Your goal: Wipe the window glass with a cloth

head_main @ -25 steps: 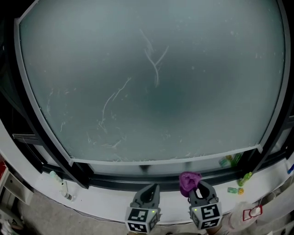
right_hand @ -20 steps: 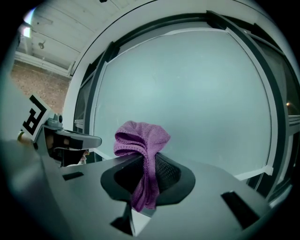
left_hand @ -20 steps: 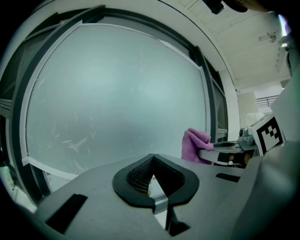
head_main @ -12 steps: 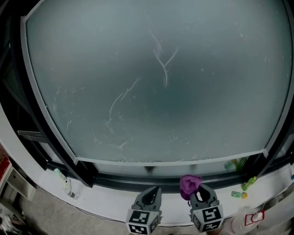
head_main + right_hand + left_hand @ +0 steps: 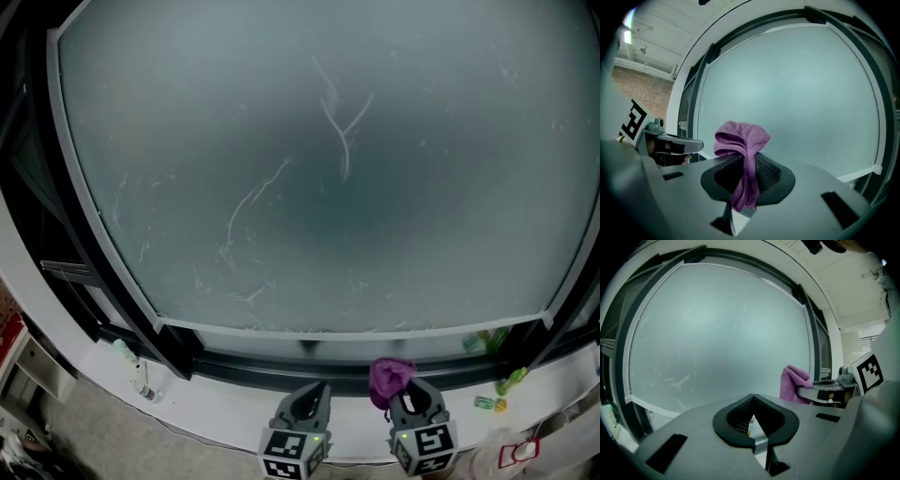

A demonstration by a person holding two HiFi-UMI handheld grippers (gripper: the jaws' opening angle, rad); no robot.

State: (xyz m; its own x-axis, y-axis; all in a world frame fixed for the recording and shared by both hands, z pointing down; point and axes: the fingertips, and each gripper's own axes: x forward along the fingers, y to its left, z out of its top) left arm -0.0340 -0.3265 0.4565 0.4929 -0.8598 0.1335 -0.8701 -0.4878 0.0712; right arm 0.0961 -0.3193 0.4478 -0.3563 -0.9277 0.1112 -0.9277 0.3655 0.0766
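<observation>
The window glass (image 5: 328, 187) fills most of the head view, a frosted-looking pane in a pale frame with dark tracks round it. Thin whitish streaks run across it, one forked mark (image 5: 339, 122) towards the upper middle and a curving line (image 5: 251, 202) left of centre, with finer flecks along the bottom edge.

Both grippers hover low over the white sill (image 5: 216, 412), near its front edge and just beside each other. The right gripper (image 5: 410, 398) is clamped on a purple cloth (image 5: 389, 377); in the right gripper view the cloth (image 5: 740, 138) is pinched between the two jaws, with a bunched fold standing above them and a strip hanging down through the gap. The cloth is apart from the glass, below the pane's bottom edge.

The left gripper (image 5: 309, 394) has its jaws closed together with nothing between them, as the left gripper view (image 5: 754, 423) shows.

On the sill's right end lie a few small green and yellow things (image 5: 489, 403), too small to name with any confidence. Near its left end stands a small pale bottle-like object (image 5: 131, 364).
</observation>
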